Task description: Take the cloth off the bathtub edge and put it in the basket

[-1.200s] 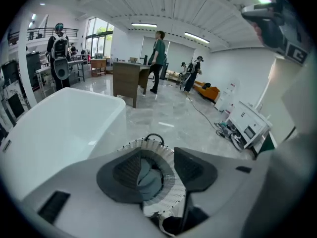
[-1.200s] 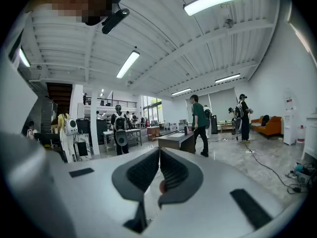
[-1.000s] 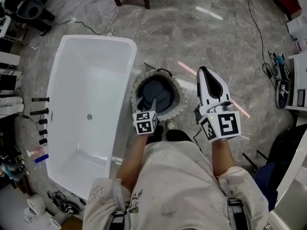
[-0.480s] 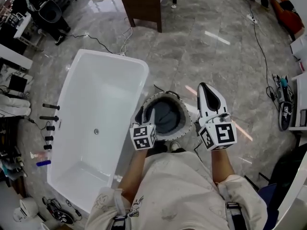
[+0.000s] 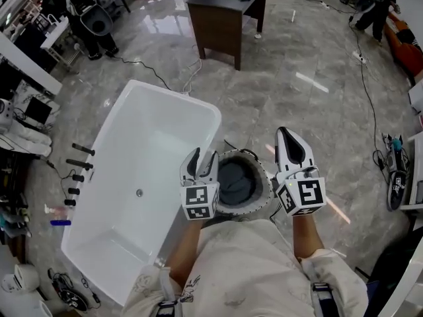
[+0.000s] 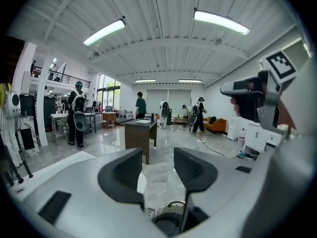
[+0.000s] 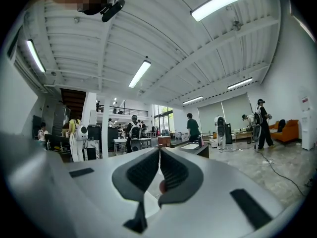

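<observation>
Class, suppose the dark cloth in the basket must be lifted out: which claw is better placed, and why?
Left, probably. The left claw stands open and empty at the left rim of the basket, close to the cloth; the right claw, beside the right rim, is shut.

We record these colours:
- bathtub [image 5: 132, 150]: plain glossy white.
- basket [image 5: 266, 180]: off-white woven rim.
- cloth [image 5: 234, 182]: dark slate grey, unpatterned.
- left gripper [image 5: 201, 158] and right gripper [image 5: 285, 134]: white shells, black inside the jaws, black-and-white square markers.
- floor [image 5: 297, 104]: grey, marbled with paler veins.
- desk [image 5: 221, 18]: dark brown.
- garment [image 5: 251, 263]: cream.
</observation>
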Available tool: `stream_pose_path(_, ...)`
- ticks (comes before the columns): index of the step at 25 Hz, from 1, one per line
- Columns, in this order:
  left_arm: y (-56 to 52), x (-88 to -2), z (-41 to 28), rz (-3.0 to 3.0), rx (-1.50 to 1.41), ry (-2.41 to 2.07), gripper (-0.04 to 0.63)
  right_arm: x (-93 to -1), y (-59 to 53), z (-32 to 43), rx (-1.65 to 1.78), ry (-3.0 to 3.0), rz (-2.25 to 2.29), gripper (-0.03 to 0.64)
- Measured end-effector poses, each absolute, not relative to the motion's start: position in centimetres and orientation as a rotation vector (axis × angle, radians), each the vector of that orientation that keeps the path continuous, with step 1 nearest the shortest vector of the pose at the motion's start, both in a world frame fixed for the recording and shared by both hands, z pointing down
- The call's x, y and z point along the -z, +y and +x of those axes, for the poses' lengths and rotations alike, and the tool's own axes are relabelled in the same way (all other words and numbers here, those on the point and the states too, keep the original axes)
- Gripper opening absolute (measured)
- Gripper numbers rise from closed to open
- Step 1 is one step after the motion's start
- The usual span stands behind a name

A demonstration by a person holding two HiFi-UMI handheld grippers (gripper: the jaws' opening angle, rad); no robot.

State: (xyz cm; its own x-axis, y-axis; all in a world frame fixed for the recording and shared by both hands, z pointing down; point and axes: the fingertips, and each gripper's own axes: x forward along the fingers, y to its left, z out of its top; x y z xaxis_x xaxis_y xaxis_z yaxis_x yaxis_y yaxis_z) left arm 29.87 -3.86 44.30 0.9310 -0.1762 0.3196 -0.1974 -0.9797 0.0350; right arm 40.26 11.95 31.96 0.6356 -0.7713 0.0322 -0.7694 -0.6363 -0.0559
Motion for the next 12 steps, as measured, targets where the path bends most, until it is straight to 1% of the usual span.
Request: stream_pose_path(12,-5.2,-34.3,29.4,3.11,-0.21,-0.323,0.196,-28.5,9.6,39.6,-0.033,1.403,-2.764,-0.011)
